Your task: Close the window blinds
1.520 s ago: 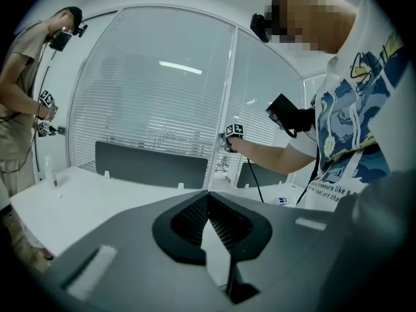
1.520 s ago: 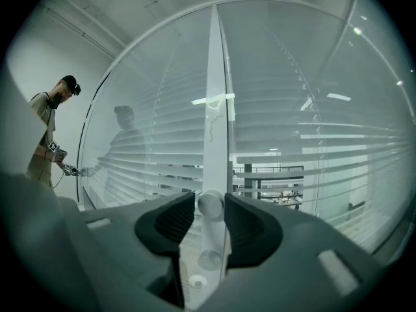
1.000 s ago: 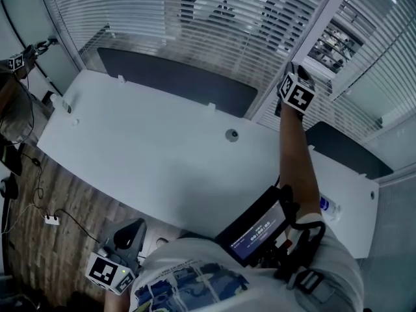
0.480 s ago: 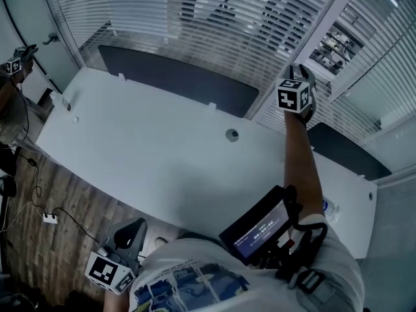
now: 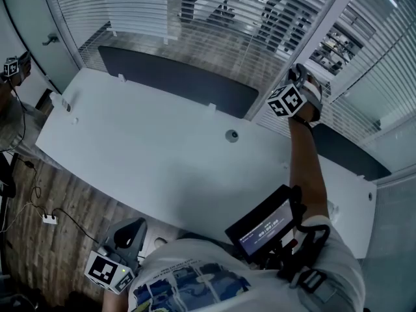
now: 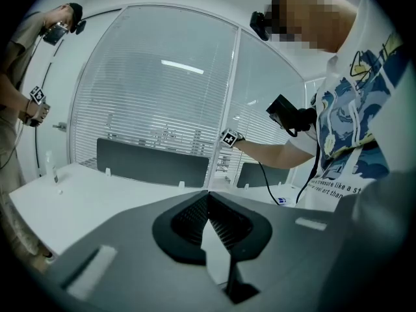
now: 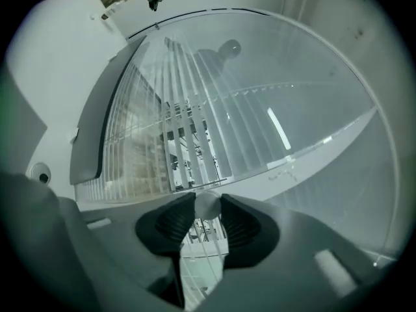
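Blinds (image 5: 214,25) won't tilt shut if our right gripper (image 7: 207,201), clamping the wand (image 7: 208,208), slips when twisting; left gripper (image 6: 208,197) is closed, empty.

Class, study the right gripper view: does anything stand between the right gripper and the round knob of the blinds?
Nothing visible does. The right gripper has its jaws closed on the round knob at their tips, with the blinds directly behind it. The desk lies off to the side, away from the grip.

White desk (image 5: 149,155), dark divider panels (image 5: 175,83)
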`<state>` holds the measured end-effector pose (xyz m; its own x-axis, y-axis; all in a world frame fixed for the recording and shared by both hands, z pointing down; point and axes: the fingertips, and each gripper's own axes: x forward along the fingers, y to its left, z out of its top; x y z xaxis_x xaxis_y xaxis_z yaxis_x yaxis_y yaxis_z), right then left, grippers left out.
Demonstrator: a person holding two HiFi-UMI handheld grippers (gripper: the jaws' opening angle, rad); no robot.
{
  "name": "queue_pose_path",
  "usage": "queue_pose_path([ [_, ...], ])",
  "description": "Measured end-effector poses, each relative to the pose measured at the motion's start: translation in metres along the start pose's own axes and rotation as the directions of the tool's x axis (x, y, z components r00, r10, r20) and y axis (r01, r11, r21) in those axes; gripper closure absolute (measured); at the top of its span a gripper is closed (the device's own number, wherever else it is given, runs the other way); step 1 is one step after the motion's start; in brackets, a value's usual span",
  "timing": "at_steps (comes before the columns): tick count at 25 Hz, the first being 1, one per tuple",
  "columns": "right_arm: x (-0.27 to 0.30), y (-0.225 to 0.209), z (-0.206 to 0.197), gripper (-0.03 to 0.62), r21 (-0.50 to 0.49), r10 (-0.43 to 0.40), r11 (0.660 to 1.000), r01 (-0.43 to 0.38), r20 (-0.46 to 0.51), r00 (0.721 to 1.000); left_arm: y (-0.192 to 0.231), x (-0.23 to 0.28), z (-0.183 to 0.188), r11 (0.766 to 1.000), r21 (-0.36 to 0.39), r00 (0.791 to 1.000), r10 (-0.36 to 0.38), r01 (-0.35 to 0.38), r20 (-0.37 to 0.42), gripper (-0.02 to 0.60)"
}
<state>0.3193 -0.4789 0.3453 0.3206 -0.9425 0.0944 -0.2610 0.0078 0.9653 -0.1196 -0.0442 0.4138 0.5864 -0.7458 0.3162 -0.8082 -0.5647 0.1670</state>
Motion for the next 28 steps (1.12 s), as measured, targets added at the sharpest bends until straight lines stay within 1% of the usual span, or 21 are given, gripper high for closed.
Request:
queue_pose_path([
  [3, -0.002, -0.003, 0.0, 0.47, 0.044, -0.008, 0.999, 0.008, 0.013, 1.0, -0.001, 0.001, 0.001, 1.0, 0.003, 1.0, -0.004, 0.004, 0.002, 0.577],
  [5, -0.003, -0.005, 0.0, 0.47, 0.13, 0.001, 0.991, -0.004, 0.028, 1.0, -0.001, 0.002, 0.001, 1.0, 0.005, 1.0, -0.006, 0.006, 0.001, 0.577],
  [7, -0.005, -0.008, 0.001, 0.47, 0.251, 0.016, 0.968, -0.031, 0.062, 0.998, -0.001, 0.002, 0.002, 1.0, 0.002, 1.0, -0.006, 0.006, 0.001, 0.577],
  [9, -0.008, -0.013, 0.002, 0.467, 0.398, 0.035, 0.914, -0.075, 0.108, 0.994, 0.0, 0.002, 0.002, 1.0, 0.001, 1.0, -0.006, 0.006, 0.002, 0.577],
  [10, -0.01, -0.015, 0.002, 0.464, 0.482, 0.044, 0.87, -0.102, 0.13, 0.991, 0.0, 0.002, 0.002, 1.0, 0.001, 1.0, -0.006, 0.006, 0.003, 0.577],
  [11, -0.012, -0.016, 0.0, 0.461, 0.572, 0.053, 0.809, -0.133, 0.154, 0.987, 0.0, 0.002, 0.002, 1.0, 0.001, 1.0, -0.005, 0.005, 0.004, 0.577],
  [12, -0.013, -0.017, -0.002, 0.461, 0.669, 0.06, 0.724, -0.168, 0.182, 0.982, -0.001, 0.002, 0.002, 1.0, 0.001, 1.0, -0.005, 0.005, 0.004, 0.577],
  [13, -0.014, -0.018, -0.006, 0.461, 0.764, 0.063, 0.612, -0.205, 0.211, 0.975, -0.002, 0.001, 0.001, 1.0, 0.002, 1.0, -0.005, 0.005, 0.003, 0.577],
  [14, -0.014, -0.018, -0.011, 0.461, 0.844, 0.062, 0.478, -0.241, 0.241, 0.969, -0.003, 0.0, 0.001, 1.0, 0.003, 1.0, -0.004, 0.004, 0.002, 0.577],
  [15, -0.015, -0.018, -0.015, 0.461, 0.903, 0.057, 0.332, -0.273, 0.27, 0.961, -0.004, 0.0, 0.001, 1.0, 0.004, 1.0, -0.004, 0.004, 0.001, 0.577],
  [16, -0.017, -0.017, -0.018, 0.461, 0.936, 0.05, 0.181, -0.302, 0.298, 0.953, -0.005, -0.001, 0.001, 1.0, 0.004, 1.0, -0.005, 0.005, 0.001, 0.577],
  [17, -0.017, -0.016, -0.021, 0.461, 0.946, 0.04, 0.033, -0.323, 0.322, 0.946, -0.005, -0.002, 0.0, 1.0, 0.004, 1.0, -0.006, 0.006, 0.0, 0.577],
  [18, -0.017, -0.014, -0.024, 0.461, 0.936, 0.029, -0.106, -0.337, 0.341, 0.94, -0.006, -0.002, 0.0, 1.0, 0.005, 1.0, -0.007, 0.007, -0.001, 0.577],
  [19, -0.016, -0.013, -0.026, 0.461, 0.91, 0.016, -0.23, -0.344, 0.357, 0.934, -0.007, -0.002, 0.0, 1.0, 0.006, 1.0, -0.01, 0.01, -0.002, 0.577],
  [20, -0.016, -0.012, -0.027, 0.461, 0.875, 0.001, -0.337, -0.349, 0.371, 0.929, -0.008, 0.0, 0.0, 1.0, 0.007, 1.0, -0.013, 0.013, -0.002, 0.577],
  [21, -0.015, -0.012, -0.027, 0.461, 0.834, -0.014, -0.424, -0.353, 0.384, 0.923, -0.009, 0.001, 0.0, 1.0, 0.008, 1.0, -0.017, 0.017, -0.002, 0.577],
  [22, -0.014, -0.012, -0.026, 0.461, 0.792, -0.028, -0.496, -0.356, 0.395, 0.918, -0.009, 0.002, 0.0, 1.0, 0.01, 1.0, -0.02, 0.02, -0.002, 0.577],
  [24, -0.011, -0.013, -0.025, 0.461, 0.71, -0.052, -0.608, -0.354, 0.41, 0.911, -0.009, 0.004, 0.0, 1.0, 0.012, 1.0, -0.025, 0.025, -0.001, 0.577],
  [26, -0.005, -0.013, -0.027, 0.461, 0.641, -0.066, -0.687, -0.342, 0.413, 0.908, -0.007, 0.004, 0.001, 1.0, 0.009, 1.0, -0.023, 0.023, 0.0, 0.577],
  [27, -0.002, -0.013, -0.027, 0.461, 0.618, -0.067, -0.711, -0.334, 0.414, 0.908, -0.005, 0.004, 0.001, 1.0, 0.006, 1.0, -0.021, 0.021, 0.0, 0.577],
  [28, 0.0, -0.012, -0.028, 0.461, 0.605, -0.066, -0.725, -0.329, 0.414, 0.908, -0.003, 0.003, 0.001, 1.0, 0.005, 1.0, -0.018, 0.018, 0.0, 0.577],
])
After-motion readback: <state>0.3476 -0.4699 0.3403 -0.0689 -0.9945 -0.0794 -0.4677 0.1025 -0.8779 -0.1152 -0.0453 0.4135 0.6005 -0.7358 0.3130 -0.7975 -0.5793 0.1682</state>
